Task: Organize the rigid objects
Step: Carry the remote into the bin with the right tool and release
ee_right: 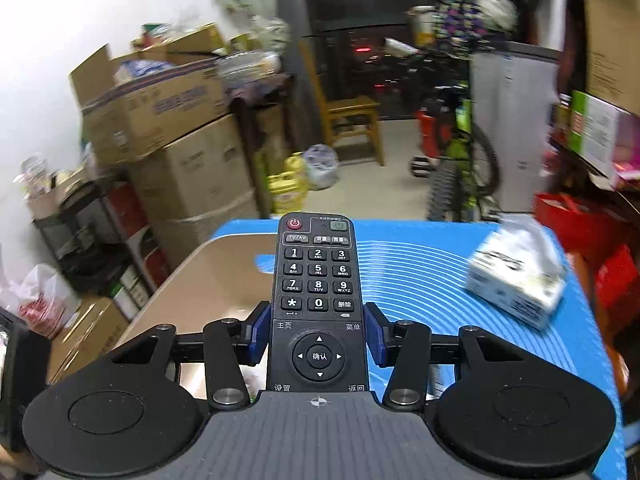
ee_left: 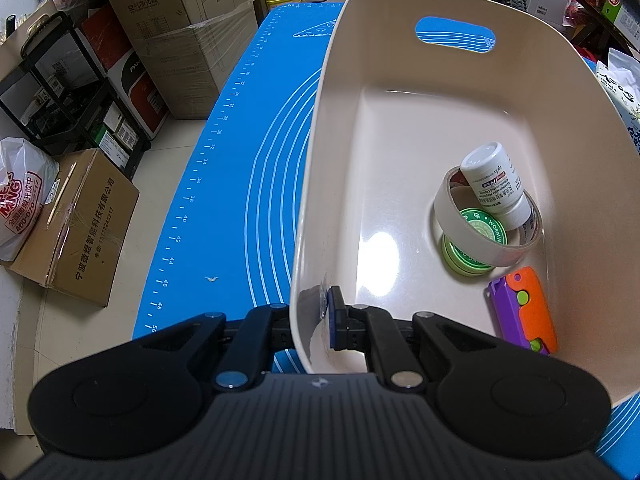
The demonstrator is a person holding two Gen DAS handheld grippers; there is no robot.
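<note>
My left gripper (ee_left: 316, 320) is shut on the near left wall of a beige plastic bin (ee_left: 320, 184) that stands on the blue mat (ee_left: 240, 184). Inside the bin lie a white pill bottle (ee_left: 496, 188), a roll of tape (ee_left: 476, 236), a green round tin (ee_left: 472, 256) and an orange and purple toy (ee_left: 528, 308). My right gripper (ee_right: 318, 328) is shut on a black remote control (ee_right: 318, 292) and holds it in the air above the mat, beside the bin (ee_right: 216, 276), which is at the left.
A white tissue pack (ee_right: 516, 276) lies on the mat (ee_right: 420, 272) to the right. Cardboard boxes (ee_left: 80, 224) and a black shelf (ee_left: 68, 96) stand on the floor to the left. Yellow jugs (ee_right: 286, 184), a chair and a bicycle are beyond the table.
</note>
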